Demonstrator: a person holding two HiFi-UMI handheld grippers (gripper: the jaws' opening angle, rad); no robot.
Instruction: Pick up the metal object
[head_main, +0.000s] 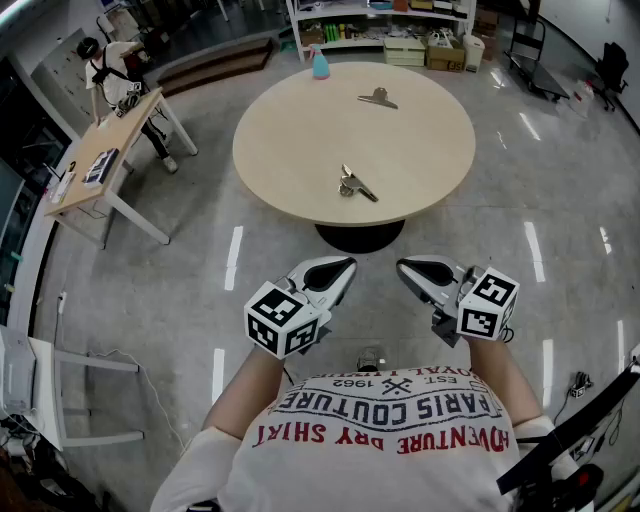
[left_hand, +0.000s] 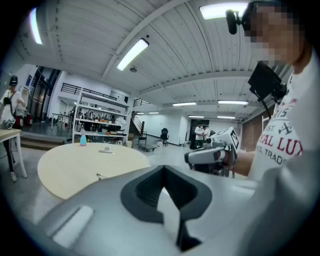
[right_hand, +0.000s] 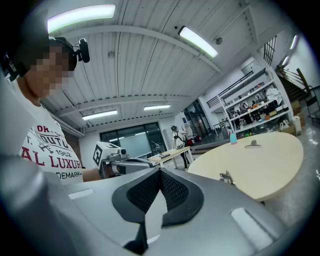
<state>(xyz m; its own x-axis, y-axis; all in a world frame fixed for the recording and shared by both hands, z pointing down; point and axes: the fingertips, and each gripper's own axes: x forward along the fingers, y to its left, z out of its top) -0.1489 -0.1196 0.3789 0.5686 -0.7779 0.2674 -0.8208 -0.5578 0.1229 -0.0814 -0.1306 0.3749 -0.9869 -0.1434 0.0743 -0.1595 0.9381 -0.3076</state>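
Note:
Two metal clips lie on the round beige table (head_main: 290, 150): a nearer one (head_main: 354, 185) by the front edge and a farther one (head_main: 377, 98) toward the back. The nearer clip also shows small in the left gripper view (left_hand: 98, 176) and the right gripper view (right_hand: 227, 177). My left gripper (head_main: 343, 267) and right gripper (head_main: 406, 268) are held side by side over the floor, short of the table and pointing toward it. Both have their jaws shut with nothing between them. Neither touches the table.
A blue bottle (head_main: 320, 66) stands at the table's far edge. A wooden desk (head_main: 100, 160) sits at the left, shelves (head_main: 380, 30) with boxes at the back, and a cart (head_main: 530, 55) at the back right. People stand in the distance (left_hand: 200, 134).

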